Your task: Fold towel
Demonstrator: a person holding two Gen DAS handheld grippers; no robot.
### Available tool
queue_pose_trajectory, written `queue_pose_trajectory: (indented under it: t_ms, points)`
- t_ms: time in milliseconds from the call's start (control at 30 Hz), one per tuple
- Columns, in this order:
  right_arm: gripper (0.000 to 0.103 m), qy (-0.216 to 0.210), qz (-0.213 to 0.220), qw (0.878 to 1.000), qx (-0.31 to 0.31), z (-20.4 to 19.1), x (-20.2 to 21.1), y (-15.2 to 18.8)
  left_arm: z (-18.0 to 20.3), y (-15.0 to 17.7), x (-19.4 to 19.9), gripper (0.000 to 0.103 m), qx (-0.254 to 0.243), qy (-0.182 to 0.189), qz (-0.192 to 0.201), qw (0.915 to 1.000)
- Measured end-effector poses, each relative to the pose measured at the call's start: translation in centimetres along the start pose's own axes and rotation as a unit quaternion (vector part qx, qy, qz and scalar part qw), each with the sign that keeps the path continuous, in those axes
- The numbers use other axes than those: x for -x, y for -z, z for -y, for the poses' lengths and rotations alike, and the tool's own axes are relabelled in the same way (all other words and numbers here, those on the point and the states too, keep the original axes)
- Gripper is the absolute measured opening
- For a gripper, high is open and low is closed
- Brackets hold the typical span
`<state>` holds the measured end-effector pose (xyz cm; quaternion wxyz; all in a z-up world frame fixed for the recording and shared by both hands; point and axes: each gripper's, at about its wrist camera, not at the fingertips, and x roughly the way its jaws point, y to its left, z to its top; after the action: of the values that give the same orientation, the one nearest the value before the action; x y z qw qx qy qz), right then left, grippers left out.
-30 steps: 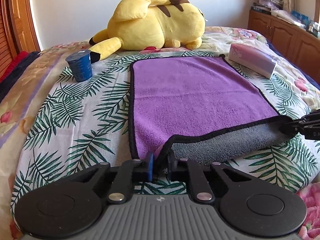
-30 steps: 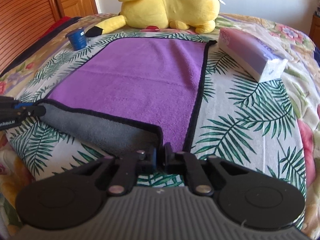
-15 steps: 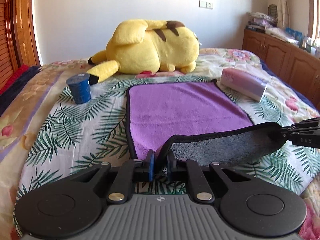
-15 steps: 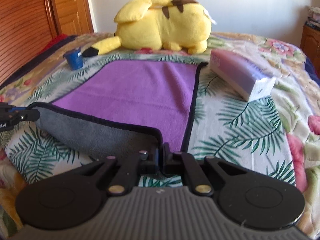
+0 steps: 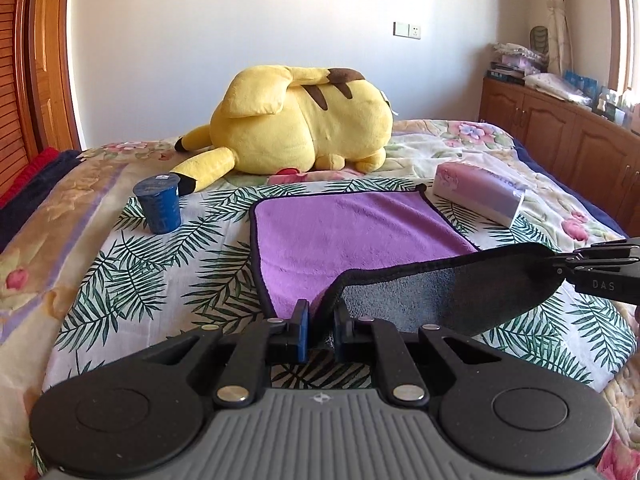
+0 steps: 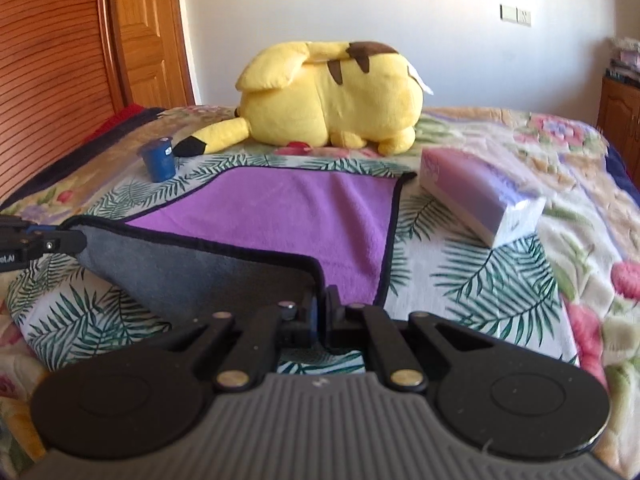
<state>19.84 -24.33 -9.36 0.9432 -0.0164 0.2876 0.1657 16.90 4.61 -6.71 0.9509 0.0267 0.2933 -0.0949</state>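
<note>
A purple towel (image 5: pixel 348 232) with a black hem and grey underside lies on the bed; it also shows in the right wrist view (image 6: pixel 280 216). Its near edge is lifted, grey side (image 5: pixel 440 300) facing me. My left gripper (image 5: pixel 320 328) is shut on the near left corner. My right gripper (image 6: pixel 322 312) is shut on the near right corner. The right gripper shows at the right edge of the left wrist view (image 5: pixel 560 266), and the left gripper at the left edge of the right wrist view (image 6: pixel 76 240).
A large yellow plush toy (image 5: pixel 296 124) lies beyond the towel's far edge. A blue cup (image 5: pixel 158 208) stands left of the towel. A pink tissue pack (image 5: pixel 480 192) lies at its far right corner. A wooden cabinet (image 5: pixel 568 136) stands right of the bed.
Both grippers have risen and carried the towel's near edge up and forward. More of the grey underside shows and less of the purple top is uncovered.
</note>
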Motion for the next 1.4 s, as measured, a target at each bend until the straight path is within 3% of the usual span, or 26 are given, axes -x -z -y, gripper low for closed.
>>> queue_pose_trajectory:
  t_ms: [800, 1400]
  points:
    - [0.004, 0.002, 0.020, 1.000, 0.017, 0.6, -0.9, -1.1, -0.3, -1.1, -1.8, 0.000, -0.009, 0.002, 0.013, 0.9999]
    - [0.004, -0.001, 0.051, 0.998, 0.029, 1.3, -1.2, -3.2, -0.5, -3.7, -1.5, 0.000, -0.009, 0.007, 0.039, 0.9992]
